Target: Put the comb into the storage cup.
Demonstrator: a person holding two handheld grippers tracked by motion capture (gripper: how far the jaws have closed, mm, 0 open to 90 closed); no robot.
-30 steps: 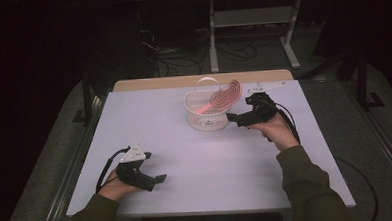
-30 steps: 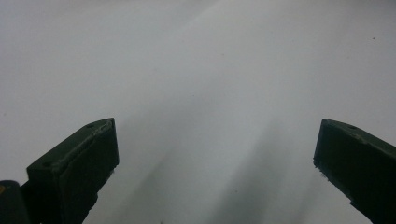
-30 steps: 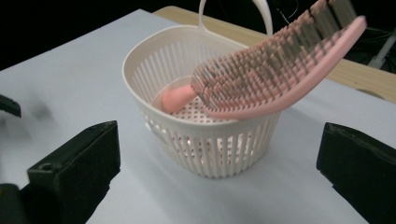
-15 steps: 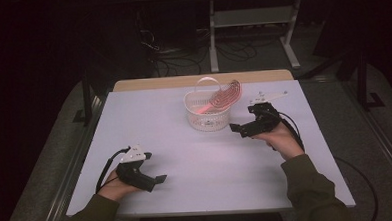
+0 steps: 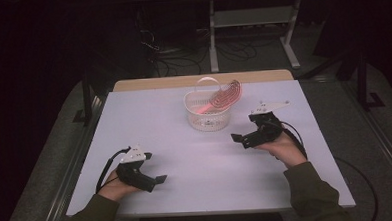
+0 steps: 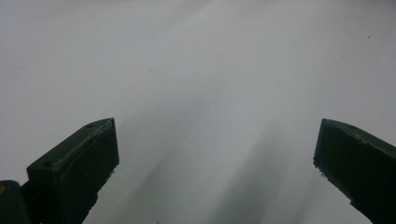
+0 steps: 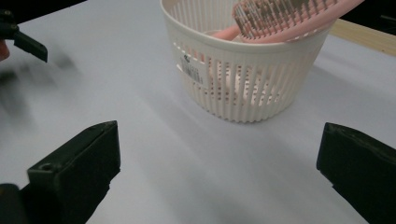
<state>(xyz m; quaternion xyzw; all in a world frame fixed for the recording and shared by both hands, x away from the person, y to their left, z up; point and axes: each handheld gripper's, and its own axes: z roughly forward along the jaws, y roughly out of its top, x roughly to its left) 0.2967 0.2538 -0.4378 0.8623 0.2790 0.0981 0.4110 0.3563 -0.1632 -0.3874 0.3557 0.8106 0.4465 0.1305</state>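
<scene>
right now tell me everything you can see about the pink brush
The pink brush looks plastic, with a vented, ribbed oval head and rows of bristles. It stands tilted in the white slatted basket, handle down inside, head leaning over the far right rim. Only the basket touches it; the right gripper hangs open, apart from it.

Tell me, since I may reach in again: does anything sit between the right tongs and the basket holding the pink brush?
Nothing visible does. Bare white table lies between the open right tongs and the basket; the pink brush rests across its rim.
</scene>
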